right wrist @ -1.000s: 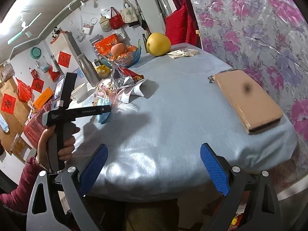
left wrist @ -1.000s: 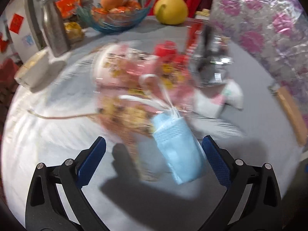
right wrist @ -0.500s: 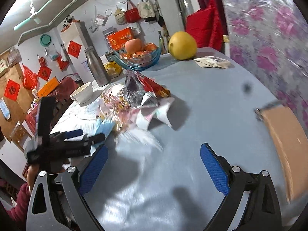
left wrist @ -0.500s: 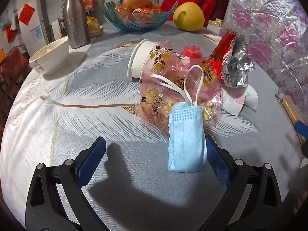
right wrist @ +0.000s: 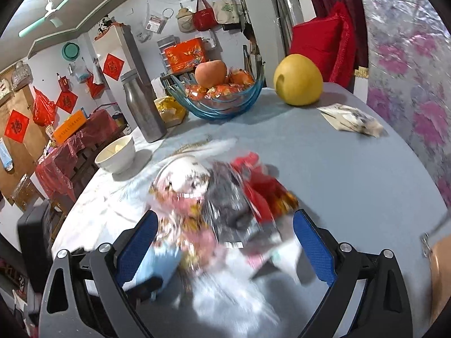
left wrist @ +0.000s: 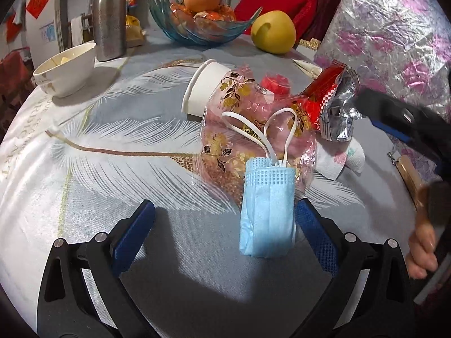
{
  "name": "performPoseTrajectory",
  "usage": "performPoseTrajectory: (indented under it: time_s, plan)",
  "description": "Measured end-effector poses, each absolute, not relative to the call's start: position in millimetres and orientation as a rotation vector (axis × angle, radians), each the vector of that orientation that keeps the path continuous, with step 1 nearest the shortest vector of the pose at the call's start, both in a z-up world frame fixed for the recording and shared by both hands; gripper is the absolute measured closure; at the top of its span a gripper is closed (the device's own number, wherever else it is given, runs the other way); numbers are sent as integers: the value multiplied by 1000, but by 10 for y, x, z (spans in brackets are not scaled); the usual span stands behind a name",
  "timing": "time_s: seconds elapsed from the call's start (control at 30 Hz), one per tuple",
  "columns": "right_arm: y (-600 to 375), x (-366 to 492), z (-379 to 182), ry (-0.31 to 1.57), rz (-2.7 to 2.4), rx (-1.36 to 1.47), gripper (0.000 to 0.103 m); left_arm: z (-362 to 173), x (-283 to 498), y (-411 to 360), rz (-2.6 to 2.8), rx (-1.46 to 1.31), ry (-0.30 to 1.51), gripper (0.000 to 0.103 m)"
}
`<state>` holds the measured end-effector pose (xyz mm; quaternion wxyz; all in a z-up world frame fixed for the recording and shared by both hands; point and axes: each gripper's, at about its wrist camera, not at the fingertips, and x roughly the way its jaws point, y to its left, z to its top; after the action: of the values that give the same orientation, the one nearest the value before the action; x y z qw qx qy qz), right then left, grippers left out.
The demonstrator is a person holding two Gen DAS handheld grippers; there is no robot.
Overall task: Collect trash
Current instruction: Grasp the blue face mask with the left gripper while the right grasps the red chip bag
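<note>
Left wrist view first: the left gripper [left wrist: 222,228] hangs low over the surface [left wrist: 98,155] with its fingers spread wide and empty, and the picture, a smear a second ago, is now sharp, so this hand has settled. The folded blue face mask [left wrist: 267,211] lies between the two pads, hard up by the right one, its white loops draped back over the crumpled pink cellophane wrapper [left wrist: 242,129]. Behind that sit the tipped paper cup [left wrist: 204,87], the red-and-silver snack bag [left wrist: 335,104] and a crumpled tissue [left wrist: 338,159], all heaped together mid-surface. New at the right edge: a hand [left wrist: 422,242] carrying the other tool, which half a second ago barely showed there. Over to the right wrist view: the right gripper [right wrist: 224,246], fingers also spread and holding nothing, has swung in from the bare surface [right wrist: 352,169] to hover right over the same heap, which is blurred here, so it looks mid-move; the snack bag [right wrist: 248,205] and wrapper [right wrist: 186,211] sit between its pads, the mask [right wrist: 156,264] by the left one. The fruit bowl [right wrist: 222,104], pomelo [right wrist: 297,80], steel flask [right wrist: 142,107] and white bowl [right wrist: 117,155] stand well back. My read: nothing is collected yet, both tools are lined up, and the mask looks the likely first pick for the left.
</note>
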<state>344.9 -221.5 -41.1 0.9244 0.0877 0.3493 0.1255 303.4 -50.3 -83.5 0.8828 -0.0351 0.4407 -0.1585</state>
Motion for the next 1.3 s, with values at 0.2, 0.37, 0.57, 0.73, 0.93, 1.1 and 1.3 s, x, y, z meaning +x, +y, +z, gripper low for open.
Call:
performPoseTrajectory:
  time_s: [0.2, 0.37, 0.57, 0.73, 0.93, 1.1, 1.3]
  plan:
    - [-2280, 3740, -590, 760, 203, 229, 18, -841, 3031, -500, -330, -73, 917, 7]
    - [-2460, 3684, -646, 773, 235, 311, 65, -841, 3027, -499, -329, -68, 918, 7]
    - [-2662, 3195, -380, 667, 250, 335, 68, -842, 3026, -500, -329, -69, 918, 7]
    - [-2806, 2689, -299, 625, 257, 329, 68, -839, 3029, -498, -337, -76, 917, 7]
    - [-3040, 2297, -502, 670, 210, 348, 66, -799, 3009, -582, -395, -48, 911, 7]
    - [-3131, 2213, -642, 702, 205, 374, 66, -766, 3023, -735, -381, 18, 895, 11]
    - [-3131, 2132, -670, 706, 218, 379, 66, -806, 3037, -832, -399, 32, 921, 54]
